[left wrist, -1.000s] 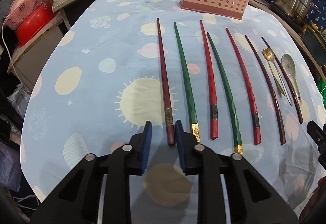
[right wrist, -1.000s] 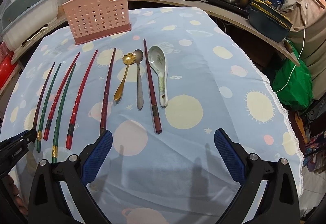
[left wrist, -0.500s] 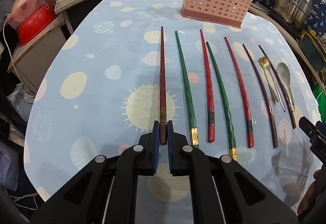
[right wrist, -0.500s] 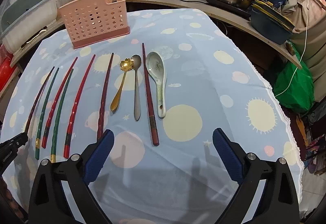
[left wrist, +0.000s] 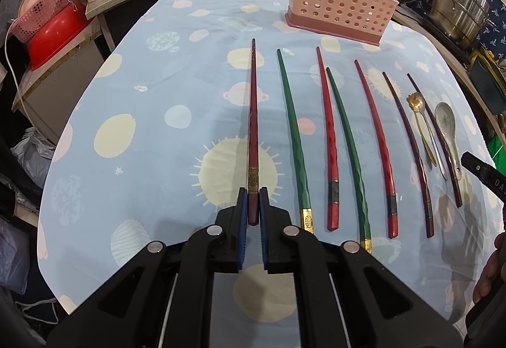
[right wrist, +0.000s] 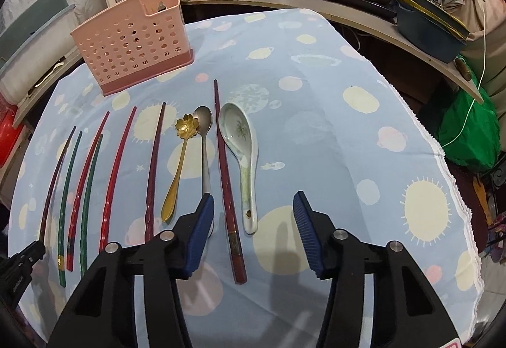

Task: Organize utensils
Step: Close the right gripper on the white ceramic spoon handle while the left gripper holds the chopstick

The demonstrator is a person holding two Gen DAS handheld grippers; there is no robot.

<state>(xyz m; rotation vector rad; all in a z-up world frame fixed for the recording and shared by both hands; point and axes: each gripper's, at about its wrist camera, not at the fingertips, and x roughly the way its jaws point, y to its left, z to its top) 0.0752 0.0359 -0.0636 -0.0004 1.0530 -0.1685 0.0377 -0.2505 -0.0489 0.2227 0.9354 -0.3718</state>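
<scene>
Chopsticks and spoons lay in a row on the blue tablecloth [left wrist: 158,114], which was printed with suns and planets.

My left gripper [left wrist: 252,205] was clenched on the thick end of the dark red chopstick [left wrist: 253,126]. Its blue pads [left wrist: 242,212] pressed both sides of the stick, which ran straight toward twelve o'clock. The far tip looked raised off the cloth, though I could not be sure.

At three o'clock from that stick, in the left wrist view, lay a green chopstick [left wrist: 292,139], a red chopstick [left wrist: 329,139], another green one, another red one and a dark brown one.

The pink perforated utensil holder [left wrist: 340,11] stood upright at the far end of the table, at about one o'clock from my left gripper and well apart from the row.

My right gripper [right wrist: 253,208] pointed down over the near ends of two pieces. Its jaws were closing, with the brown chopstick [right wrist: 226,177] and the white ceramic spoon [right wrist: 240,139] between them. The pads did not yet touch either.

At nine o'clock from that brown chopstick lay a silver spoon [right wrist: 205,139] and a gold flower-shaped spoon [right wrist: 180,155]. The handle end of the silver spoon was hidden behind my right gripper's left pad [right wrist: 200,231].
</scene>
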